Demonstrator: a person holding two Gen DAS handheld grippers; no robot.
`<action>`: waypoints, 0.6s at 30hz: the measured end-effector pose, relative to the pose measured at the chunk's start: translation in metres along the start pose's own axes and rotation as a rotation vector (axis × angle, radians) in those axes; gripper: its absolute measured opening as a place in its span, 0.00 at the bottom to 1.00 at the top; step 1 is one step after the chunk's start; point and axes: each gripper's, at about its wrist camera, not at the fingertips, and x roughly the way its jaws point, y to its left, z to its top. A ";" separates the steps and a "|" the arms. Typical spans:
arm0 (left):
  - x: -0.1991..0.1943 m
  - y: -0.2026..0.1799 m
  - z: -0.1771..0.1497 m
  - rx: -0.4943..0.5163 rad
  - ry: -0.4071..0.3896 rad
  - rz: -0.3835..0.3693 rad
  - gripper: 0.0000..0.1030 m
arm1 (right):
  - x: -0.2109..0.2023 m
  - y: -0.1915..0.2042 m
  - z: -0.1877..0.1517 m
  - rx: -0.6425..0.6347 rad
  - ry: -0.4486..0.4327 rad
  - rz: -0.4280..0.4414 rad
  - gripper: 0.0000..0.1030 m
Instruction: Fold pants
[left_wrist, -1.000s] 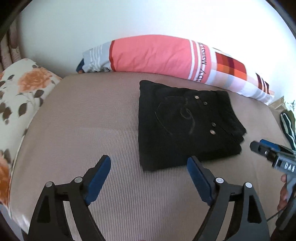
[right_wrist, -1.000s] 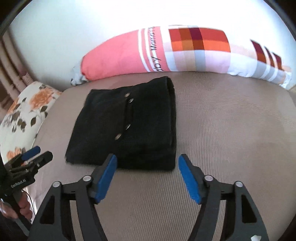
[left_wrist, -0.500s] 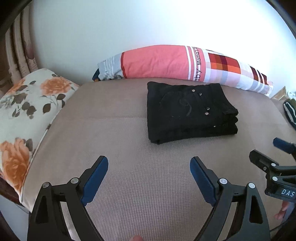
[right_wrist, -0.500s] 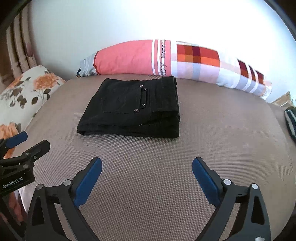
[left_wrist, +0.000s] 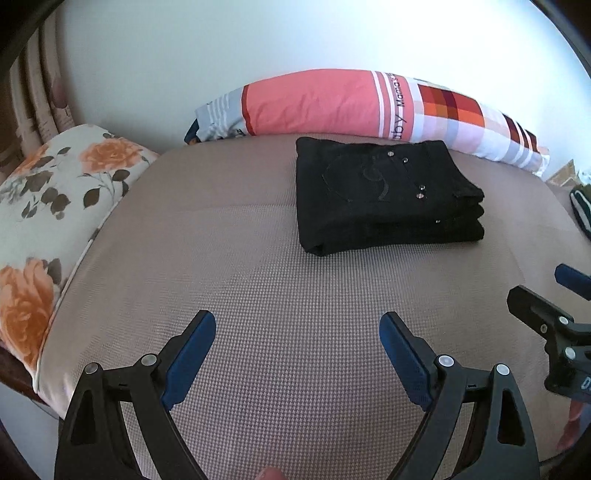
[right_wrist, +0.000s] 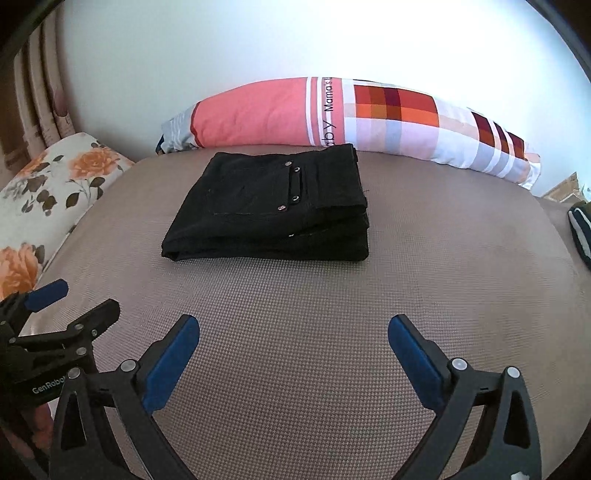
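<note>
Soft, floppy pants folded near bed's back edge; grab thick folded side. Both grippers spread wide, empty.

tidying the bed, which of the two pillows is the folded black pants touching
The long pink and checked bolster pillow along the wall: the folded black pants meet its front edge. The floral pillow with orange roses lies apart, at the left end.

I've pulled both grippers back toward the near edge, so the folded pants sit way farther off now. My right gripper has just been opening wide with nothing between its jaws.
</note>
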 end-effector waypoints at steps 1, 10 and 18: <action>0.001 -0.001 0.000 0.002 0.001 -0.005 0.88 | 0.001 0.000 -0.001 -0.004 0.002 -0.003 0.98; 0.006 -0.003 -0.004 0.022 0.007 0.003 0.88 | 0.004 -0.006 -0.007 0.016 0.025 -0.012 0.98; 0.006 -0.004 -0.005 0.033 0.003 0.010 0.88 | 0.008 -0.006 -0.008 0.006 0.038 -0.013 0.98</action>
